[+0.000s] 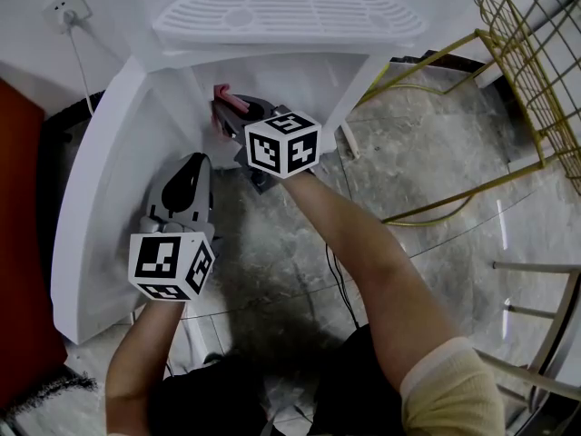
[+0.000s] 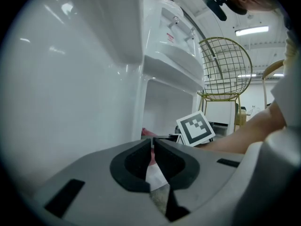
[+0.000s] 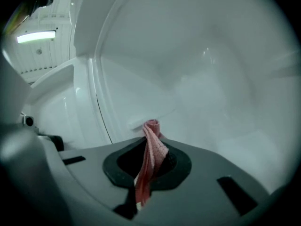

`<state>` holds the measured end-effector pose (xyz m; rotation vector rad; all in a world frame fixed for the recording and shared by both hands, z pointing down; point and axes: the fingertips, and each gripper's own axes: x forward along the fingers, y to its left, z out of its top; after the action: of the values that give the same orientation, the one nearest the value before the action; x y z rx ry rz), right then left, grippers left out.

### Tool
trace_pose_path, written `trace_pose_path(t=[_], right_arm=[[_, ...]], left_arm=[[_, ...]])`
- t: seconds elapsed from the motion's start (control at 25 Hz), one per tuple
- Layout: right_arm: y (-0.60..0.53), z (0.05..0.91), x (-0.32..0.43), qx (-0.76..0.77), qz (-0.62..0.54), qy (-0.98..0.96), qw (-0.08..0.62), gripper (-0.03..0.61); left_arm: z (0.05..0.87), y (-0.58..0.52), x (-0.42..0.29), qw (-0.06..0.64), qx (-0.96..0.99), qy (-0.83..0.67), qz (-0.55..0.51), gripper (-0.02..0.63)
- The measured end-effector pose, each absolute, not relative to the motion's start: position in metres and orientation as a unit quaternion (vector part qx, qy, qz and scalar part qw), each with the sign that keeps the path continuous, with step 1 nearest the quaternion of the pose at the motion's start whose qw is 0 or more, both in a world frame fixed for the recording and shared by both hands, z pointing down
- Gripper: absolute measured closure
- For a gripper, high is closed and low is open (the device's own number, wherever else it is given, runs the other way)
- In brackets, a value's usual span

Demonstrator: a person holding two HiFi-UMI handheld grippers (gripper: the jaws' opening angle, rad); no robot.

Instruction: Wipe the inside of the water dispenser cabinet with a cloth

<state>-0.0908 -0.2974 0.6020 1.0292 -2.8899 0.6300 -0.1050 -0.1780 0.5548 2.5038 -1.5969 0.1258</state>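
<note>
Cloth (image 3: 153, 126) in right gripper (image 3: 148, 147), cabinet wall (image 3: 211, 93) ahead

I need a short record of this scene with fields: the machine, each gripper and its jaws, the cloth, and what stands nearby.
machine: white water dispenser, lower cabinet open
right gripper: inside the cabinet, jaws shut on the cloth
cloth: pink, its end sticks out past the jaws toward the inner wall; contact cannot be told
left gripper: outside the cabinet, jaws together, nothing between them
nearby: yellow wire chair
</note>
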Motion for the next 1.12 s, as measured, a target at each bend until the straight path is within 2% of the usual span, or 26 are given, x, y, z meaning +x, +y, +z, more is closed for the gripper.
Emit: trace_pose_path(t=[0.68,1.12], right_arm=[[-0.267,0.657,-0.089,0.287,0.19,-0.927,0.148,0.549],[-0.248,0.677,-0.072,0.278,0.198,-0.915,0.215,0.549]], left_arm=[[0.566,-0.18,-0.108,0.101,0.834,-0.541,0.049,0.595],[0.567,-0.176,-0.102,0.102,0.835,-0.537,0.061,0.595]])
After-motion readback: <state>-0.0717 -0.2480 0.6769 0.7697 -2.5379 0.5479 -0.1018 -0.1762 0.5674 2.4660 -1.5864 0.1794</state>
